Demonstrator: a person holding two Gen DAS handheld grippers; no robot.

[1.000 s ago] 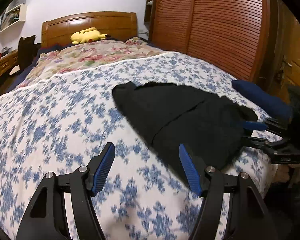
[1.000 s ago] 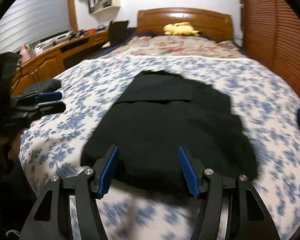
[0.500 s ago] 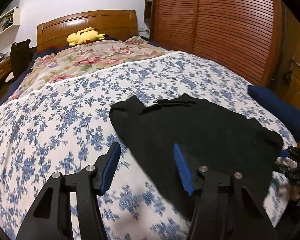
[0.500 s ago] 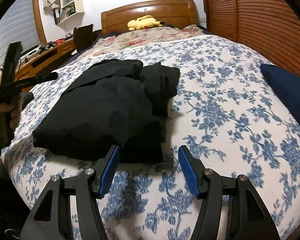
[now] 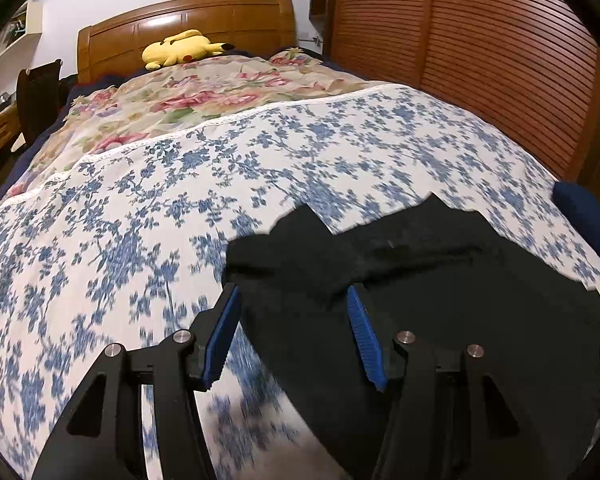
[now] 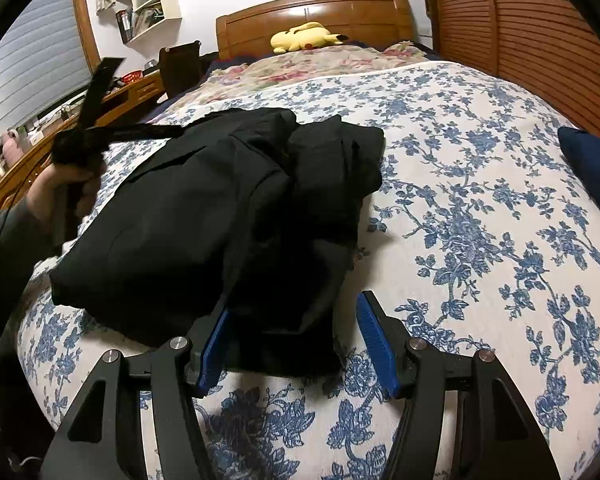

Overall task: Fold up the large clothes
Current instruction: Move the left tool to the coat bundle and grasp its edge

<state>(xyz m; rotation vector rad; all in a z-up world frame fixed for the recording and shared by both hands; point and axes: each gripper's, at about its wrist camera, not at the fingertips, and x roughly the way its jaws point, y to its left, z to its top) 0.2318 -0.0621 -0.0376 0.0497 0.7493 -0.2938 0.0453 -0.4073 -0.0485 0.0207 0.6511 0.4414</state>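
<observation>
A large black garment [image 6: 220, 220] lies folded in a thick bundle on the blue-flowered bedspread [image 6: 480, 200] near the foot of the bed. In the left wrist view the garment [image 5: 460, 300] fills the lower right. My left gripper [image 5: 294, 320] is open and empty, hovering over the garment's left corner. My right gripper [image 6: 296, 340] is open and empty, its jaws straddling the near right corner of the bundle. The left gripper also shows in the right wrist view [image 6: 112, 128], held by a hand above the garment's far left edge.
A yellow plush toy [image 5: 180, 46] lies by the wooden headboard [image 5: 188, 20] on a pink floral quilt [image 5: 204, 92]. A dark blue cushion [image 6: 592, 160] sits at the bed's right edge. A slatted wooden wardrobe [image 5: 480, 52] stands on the right, a desk [image 6: 32, 152] on the left.
The left gripper has moved forward and right, now over the garment's left corner. The right gripper has closed in on the bundle's near right corner. Both stay open.
</observation>
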